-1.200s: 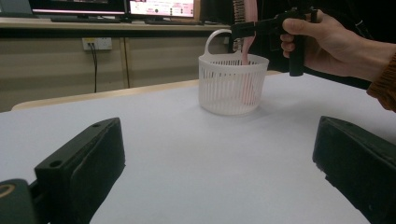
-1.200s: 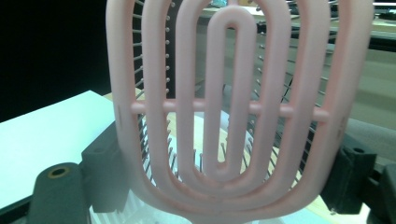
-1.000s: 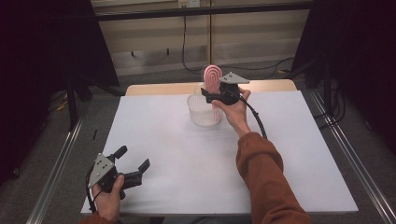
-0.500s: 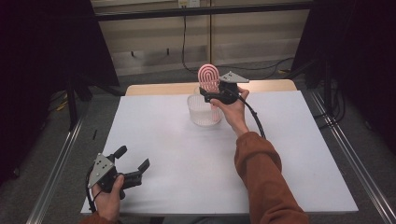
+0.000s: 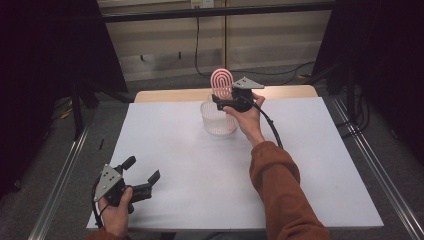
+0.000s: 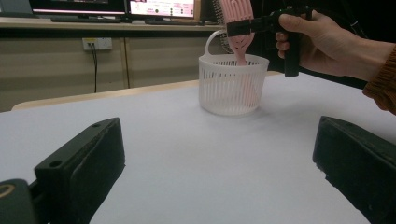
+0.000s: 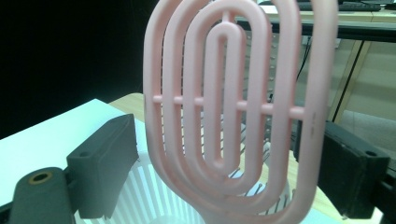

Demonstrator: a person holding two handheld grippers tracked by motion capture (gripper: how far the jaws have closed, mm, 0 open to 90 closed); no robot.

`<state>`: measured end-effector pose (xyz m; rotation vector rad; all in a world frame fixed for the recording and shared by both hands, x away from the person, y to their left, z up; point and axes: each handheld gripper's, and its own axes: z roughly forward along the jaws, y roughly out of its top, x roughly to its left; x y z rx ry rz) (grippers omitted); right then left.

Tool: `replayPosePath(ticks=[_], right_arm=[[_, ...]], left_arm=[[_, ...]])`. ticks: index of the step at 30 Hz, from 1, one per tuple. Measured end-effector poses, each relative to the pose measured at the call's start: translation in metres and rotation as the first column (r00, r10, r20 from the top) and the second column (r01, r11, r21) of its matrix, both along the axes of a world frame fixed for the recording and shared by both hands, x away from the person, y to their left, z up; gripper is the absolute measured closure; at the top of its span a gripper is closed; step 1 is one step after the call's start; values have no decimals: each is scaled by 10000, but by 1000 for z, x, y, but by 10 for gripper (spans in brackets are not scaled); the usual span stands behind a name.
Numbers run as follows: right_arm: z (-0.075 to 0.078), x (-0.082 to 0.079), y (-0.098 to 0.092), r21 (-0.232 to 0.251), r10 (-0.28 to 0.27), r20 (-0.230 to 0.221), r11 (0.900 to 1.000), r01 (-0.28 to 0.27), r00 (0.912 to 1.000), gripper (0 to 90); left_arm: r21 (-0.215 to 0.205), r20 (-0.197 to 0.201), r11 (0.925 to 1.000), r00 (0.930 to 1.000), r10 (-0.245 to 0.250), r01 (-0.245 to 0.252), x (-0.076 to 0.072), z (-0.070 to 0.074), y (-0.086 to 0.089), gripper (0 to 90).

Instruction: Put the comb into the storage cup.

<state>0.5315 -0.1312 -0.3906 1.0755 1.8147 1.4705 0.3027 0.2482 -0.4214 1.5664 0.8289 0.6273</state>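
Observation:
A pink oval hairbrush (image 5: 221, 82) stands head-up in a small white slatted basket (image 5: 218, 122) at the far middle of the table. My right gripper (image 5: 220, 100) is at the brush head, and its jaws flank the head in the right gripper view (image 7: 226, 135). There the left jaw stands clear of the pink rim (image 7: 156, 70), so it is open. From the left gripper view, the brush (image 6: 240, 46) reaches down into the basket (image 6: 231, 88). My left gripper (image 5: 142, 168) rests open on the near left of the table, with nothing between its jaws (image 6: 219, 154).
The white table (image 5: 200, 175) has a wooden strip along its far edge. Metal rails run down both sides, and cables lie on the floor behind. A wall with monitors on a shelf is beyond the basket in the left gripper view.
The pink brush head and my right gripper sit very slightly further left than a second ago. My left hand has not moved.

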Motion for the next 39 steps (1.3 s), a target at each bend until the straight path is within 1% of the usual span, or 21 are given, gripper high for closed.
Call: replayPosePath(ticks=[3,7,11,13,15,18,19,22,24,26,29,32,34,37,39], right_arm=[[1,0,-2,4,-70,-3,10000,70,10000,116],[2,-1,-3,1,-36,7,10000,36,10000,97],[2,-1,-1,-60,-135,96,9999,135,9999,102],[3,-1,-2,-28,-142,58,9999,143,9999,98],[3,-2,-3,-76,-207,35,9998,208,9998,73],[4,-3,-4,-34,-140,-42,9999,139,9999,47],[5,-3,-4,-86,-156,-43,9998,156,9999,45],[6,-5,-4,15,-206,1,9998,206,9998,9],[8,-6,-4,20,-165,7,9999,165,9999,9],[8,-7,-4,-80,-212,74,9997,213,9997,5],[9,-8,-7,-42,-314,11,9995,314,9995,3],[9,-8,-8,-58,-226,-43,9997,226,9997,13],[10,-9,-8,-80,-227,-17,9997,227,9997,12],[10,-10,-7,-35,-216,-32,9998,216,9998,12],[11,-11,-8,-108,-193,29,9998,193,9998,12]], left_arm=[[-67,-8,10000,10000,11,-11,0,0,0,22],[-1,3,10000,10000,2,-2,0,0,0,22],[-37,-4,10000,10000,-5,5,0,0,0,22],[-28,0,10000,10000,-5,5,0,0,0,22],[-38,6,10000,10000,-3,3,0,0,0,22],[-24,-1,10000,10000,-9,9,0,0,0,22],[-20,-4,10000,10000,-16,16,0,0,0,22],[-27,-8,10000,10000,-5,5,0,0,0,22],[-46,-4,10000,10000,23,-23,0,0,-1,22],[-27,-3,10000,10000,28,-28,1,0,-1,22],[-20,0,10000,10000,63,-63,1,0,0,22],[-44,-15,10000,10000,78,-78,1,0,-1,22],[2,14,10000,10000,89,-89,1,0,0,22],[-46,-34,9999,9999,113,-113,2,0,0,22],[-68,-62,9999,9999,129,-129,2,-1,0,22]])
